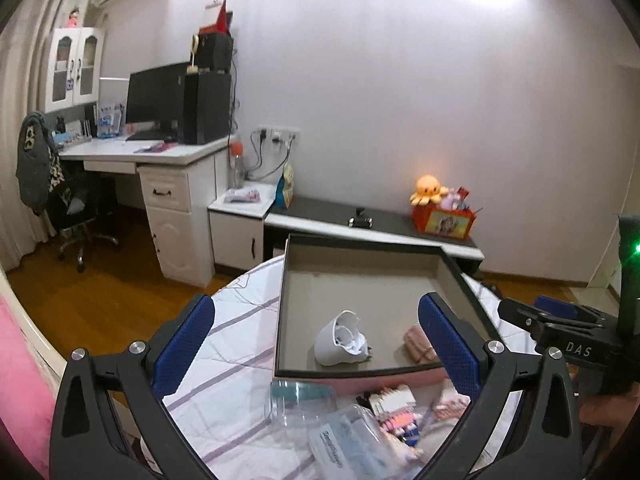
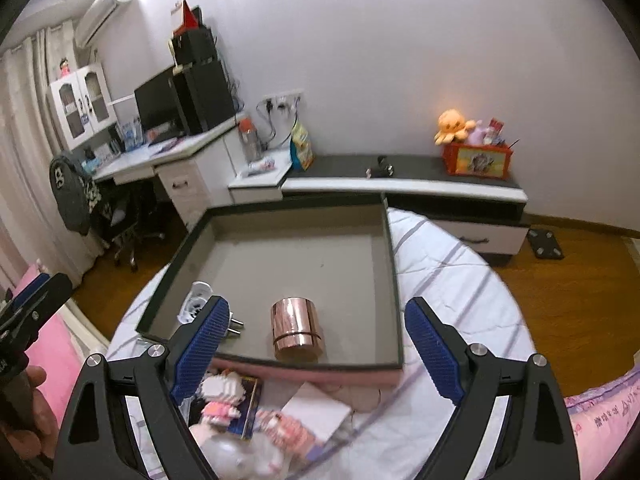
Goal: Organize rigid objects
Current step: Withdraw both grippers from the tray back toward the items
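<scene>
A dark-rimmed tray [image 1: 348, 242] [image 2: 394, 280] with a grey floor lies on the striped bed. In it lie a white plug adapter [image 1: 340, 338] [image 2: 196, 304] and a rose-gold cylinder [image 2: 296, 334], which shows as a pink shape in the left wrist view [image 1: 418, 344]. My left gripper [image 1: 316, 344] is open and empty, held over the tray's near edge. My right gripper [image 2: 312, 344] is open and empty, with the cylinder between and beyond its fingers. A clear plastic box [image 1: 344, 436], a pink block figure [image 2: 224, 396] and small packets lie on the bed in front of the tray.
A low dark-topped cabinet [image 1: 360, 216] [image 2: 400, 172] stands beyond the bed with a red toy box [image 1: 444, 220] [image 2: 478, 160]. A white desk [image 1: 140, 152] with a monitor and an office chair [image 1: 76, 216] are at the left. The floor is wooden.
</scene>
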Demonstrator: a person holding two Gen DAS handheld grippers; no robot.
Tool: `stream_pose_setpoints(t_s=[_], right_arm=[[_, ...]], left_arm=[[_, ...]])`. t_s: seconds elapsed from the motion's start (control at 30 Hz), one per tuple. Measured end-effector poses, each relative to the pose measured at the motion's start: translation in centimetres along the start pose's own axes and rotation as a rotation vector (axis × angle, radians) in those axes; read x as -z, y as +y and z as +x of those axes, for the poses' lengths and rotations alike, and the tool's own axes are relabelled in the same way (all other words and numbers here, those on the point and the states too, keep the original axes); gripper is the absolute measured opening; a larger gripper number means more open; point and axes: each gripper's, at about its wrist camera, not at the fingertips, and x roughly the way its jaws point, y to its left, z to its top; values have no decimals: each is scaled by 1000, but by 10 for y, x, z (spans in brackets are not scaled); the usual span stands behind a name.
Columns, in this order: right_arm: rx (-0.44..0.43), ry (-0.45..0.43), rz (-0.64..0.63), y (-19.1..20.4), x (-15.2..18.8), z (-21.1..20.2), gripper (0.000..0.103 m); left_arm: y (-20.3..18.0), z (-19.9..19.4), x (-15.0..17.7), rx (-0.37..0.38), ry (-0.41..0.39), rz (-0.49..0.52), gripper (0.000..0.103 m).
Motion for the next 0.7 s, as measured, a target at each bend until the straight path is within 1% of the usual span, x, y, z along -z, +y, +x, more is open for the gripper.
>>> stream_pose_setpoints(t_s=[0.1, 0.23, 0.4, 0.47, 0.6, 0.63, 0.7], right_arm=[[-1, -36, 1, 7, 7, -20, 91], [6, -61, 32, 12, 23, -45, 91], [45, -85, 59, 18, 41, -70, 91], [40, -82, 75, 16, 43, -75, 91], [62, -105, 95, 13, 51, -88, 91], [61, -108, 99, 11, 52, -90, 91], [31, -108, 90, 10, 56, -91, 91]], left_arm=[[2, -22, 4, 18, -27, -1, 103], [4, -40, 12, 39, -43, 2, 103], [8, -49, 26, 64, -14, 6, 103], [9, -51, 29, 74, -3, -1, 103], [5, -58, 35, 77, -4, 0, 103], [2, -60, 36, 76, -4, 2, 103], [-4, -66, 40, 60, -11, 10, 103]])
